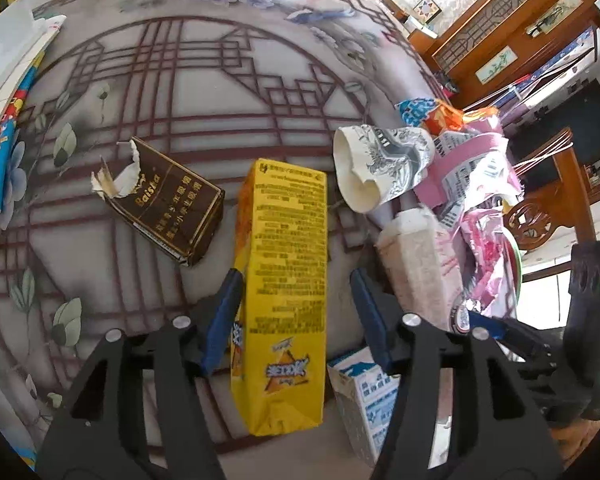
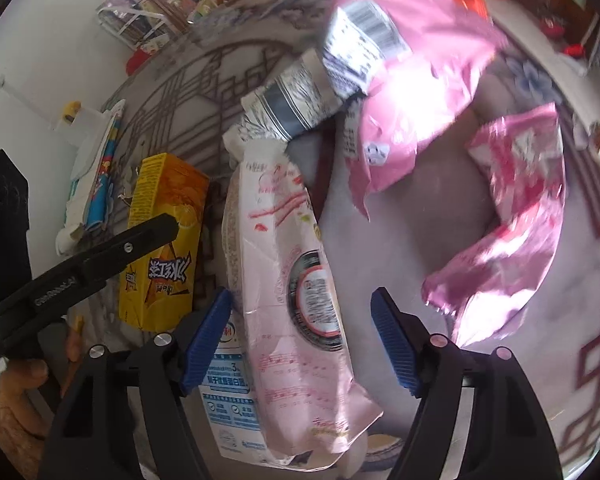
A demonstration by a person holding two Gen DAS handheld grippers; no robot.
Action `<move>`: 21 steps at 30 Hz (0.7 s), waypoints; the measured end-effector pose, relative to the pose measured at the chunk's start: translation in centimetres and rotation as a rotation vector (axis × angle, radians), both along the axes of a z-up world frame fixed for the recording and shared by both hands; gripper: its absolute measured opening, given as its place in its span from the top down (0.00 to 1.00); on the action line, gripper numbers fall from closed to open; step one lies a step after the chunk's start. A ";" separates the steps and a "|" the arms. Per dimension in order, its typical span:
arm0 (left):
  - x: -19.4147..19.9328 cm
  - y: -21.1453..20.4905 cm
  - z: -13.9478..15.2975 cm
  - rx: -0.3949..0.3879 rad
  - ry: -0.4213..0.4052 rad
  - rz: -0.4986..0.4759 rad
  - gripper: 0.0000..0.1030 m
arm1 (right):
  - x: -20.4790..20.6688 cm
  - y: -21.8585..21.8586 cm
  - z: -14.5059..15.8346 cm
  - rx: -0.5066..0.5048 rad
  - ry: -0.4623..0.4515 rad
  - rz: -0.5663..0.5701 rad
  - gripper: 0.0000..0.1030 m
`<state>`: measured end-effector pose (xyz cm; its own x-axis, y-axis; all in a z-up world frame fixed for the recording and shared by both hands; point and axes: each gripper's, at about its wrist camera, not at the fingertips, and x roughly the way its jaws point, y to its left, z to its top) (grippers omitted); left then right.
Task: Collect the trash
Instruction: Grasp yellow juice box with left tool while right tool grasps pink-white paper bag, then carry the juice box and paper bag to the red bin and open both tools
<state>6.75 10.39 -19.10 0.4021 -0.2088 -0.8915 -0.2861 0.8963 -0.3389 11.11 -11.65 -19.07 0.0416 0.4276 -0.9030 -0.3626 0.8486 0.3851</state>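
1. Setting: round table (image 1: 204,92) under a glossy lattice-and-flower print cover, carved wooden furniture behind. Litter is bunched toward one side of the top.

2. Left gripper (image 1: 296,312): blue pads apart, straddling the yellow drink carton (image 1: 284,280). One pad sits at or just beside the carton's edge; the other stands clear with a visible gap. Not clamped.

3. Right gripper (image 2: 304,336): jaws apart around a pale pink pouch (image 2: 292,300). One pad lies close to the pouch's edge, the other well off it. No grip.

4. Outward from the left tool: torn brown cigarette pack (image 1: 168,204) lies just beside the carton; crushed paper cup (image 1: 380,164) sits beyond it, leaning into the pink wrappers (image 1: 476,184). A blue-and-white milk box (image 1: 364,396) sits low, near the gripper's base.

5. Outward from the right tool: shiny pink wrappers (image 2: 512,236) blurred at far side; the milk box (image 2: 228,392) is tucked partly under the pouch.

6. Doing the step well, as I judge it: centre each item between the pads before closing, since both are off-centre now. The carton is stiff and should take a firm squeeze across its narrow sides. The pouch looks soft and slick (likely to buckle or slip), so grip it mid-body rather than at a corner.

7. Risk: the tools work close together; close and lift one at a time to avoid dragging neighbours.
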 end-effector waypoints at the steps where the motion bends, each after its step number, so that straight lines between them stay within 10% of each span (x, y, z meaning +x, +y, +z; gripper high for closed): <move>1: 0.0 0.0 -0.1 0.000 0.004 0.001 0.48 | 0.0 -0.1 -0.2 0.001 0.010 -0.005 0.32; 8: -1.0 0.1 -0.1 0.023 0.008 0.032 0.66 | -0.8 -0.6 0.4 0.003 -0.010 -0.001 0.64; 21: -2.3 -4.1 6.8 0.100 -0.175 -0.053 0.65 | -3.9 -4.3 7.3 0.163 -0.177 -0.028 0.64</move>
